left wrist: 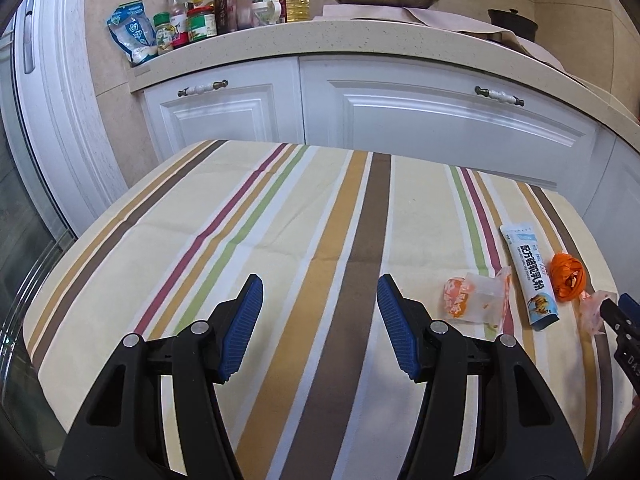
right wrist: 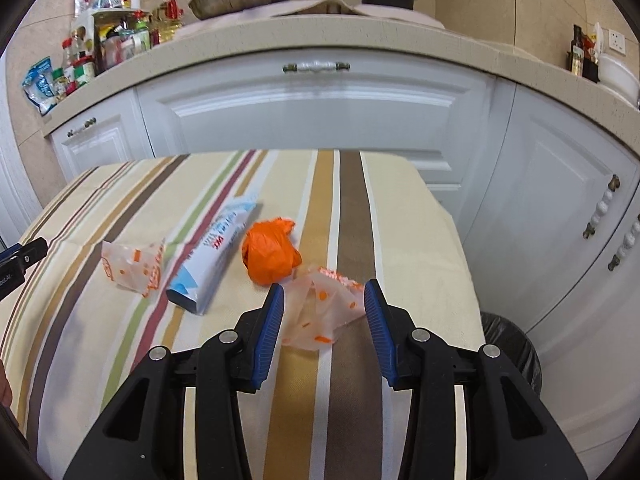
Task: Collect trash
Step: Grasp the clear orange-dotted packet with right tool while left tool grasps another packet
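Item: crumpled clear wrapper with orange print, lying on the striped tablecloth near its right edge, sitting between the spread fingers of the right gripper, pads not pressing, likely lining up a grasp; orange wad, blue-white tube, second wrapper waiting alongside; black-lined bin standing below for drop-off; left gripper hovering released, empty

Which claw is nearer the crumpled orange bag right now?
Right. The right claw sits just short of the orange bag, straddling a clear wrapper; the left claw is farther off.
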{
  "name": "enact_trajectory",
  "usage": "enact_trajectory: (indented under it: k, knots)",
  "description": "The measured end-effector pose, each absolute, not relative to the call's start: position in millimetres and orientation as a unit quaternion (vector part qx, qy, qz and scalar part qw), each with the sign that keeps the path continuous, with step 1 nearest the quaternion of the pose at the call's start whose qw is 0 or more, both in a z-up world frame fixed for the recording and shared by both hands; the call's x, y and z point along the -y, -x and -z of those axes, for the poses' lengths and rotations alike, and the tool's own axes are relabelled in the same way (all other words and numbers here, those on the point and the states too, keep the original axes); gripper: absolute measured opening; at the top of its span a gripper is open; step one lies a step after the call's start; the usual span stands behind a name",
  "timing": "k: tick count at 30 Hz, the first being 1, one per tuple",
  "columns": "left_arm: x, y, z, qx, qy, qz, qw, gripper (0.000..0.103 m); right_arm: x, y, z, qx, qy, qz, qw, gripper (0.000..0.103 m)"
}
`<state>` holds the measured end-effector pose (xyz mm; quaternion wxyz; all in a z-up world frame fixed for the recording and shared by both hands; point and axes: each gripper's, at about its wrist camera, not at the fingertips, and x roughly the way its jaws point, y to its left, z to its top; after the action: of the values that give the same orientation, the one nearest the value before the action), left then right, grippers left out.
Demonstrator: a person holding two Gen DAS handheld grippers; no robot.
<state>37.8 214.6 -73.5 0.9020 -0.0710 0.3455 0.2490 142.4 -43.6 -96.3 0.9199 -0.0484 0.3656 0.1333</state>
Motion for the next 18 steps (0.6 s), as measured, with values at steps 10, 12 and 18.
enact_trajectory:
  k: [10, 12, 18]
  knots:
    - [-187.5, -50.4, 77.7, -0.351, 0.062, -0.203, 0.912, 0.06, 50.1, -146.3, 100.4, -0.374, 0.037, -0.13, 0.917, 0.008]
    - [-180.8, -54.3, 77.9, -0.35, 0.062, -0.192, 0.915, 0.066, 52.1, -145.2, 99.2, -0.371, 0.036, -0.132, 0.919, 0.005]
    - [-160.5, -67.9, 78.6, -0.347, 0.052, -0.161, 0.923, 0.071, 63.3, -142.8, 96.5, -0.364, 0.028, -0.132, 0.922, 0.005]
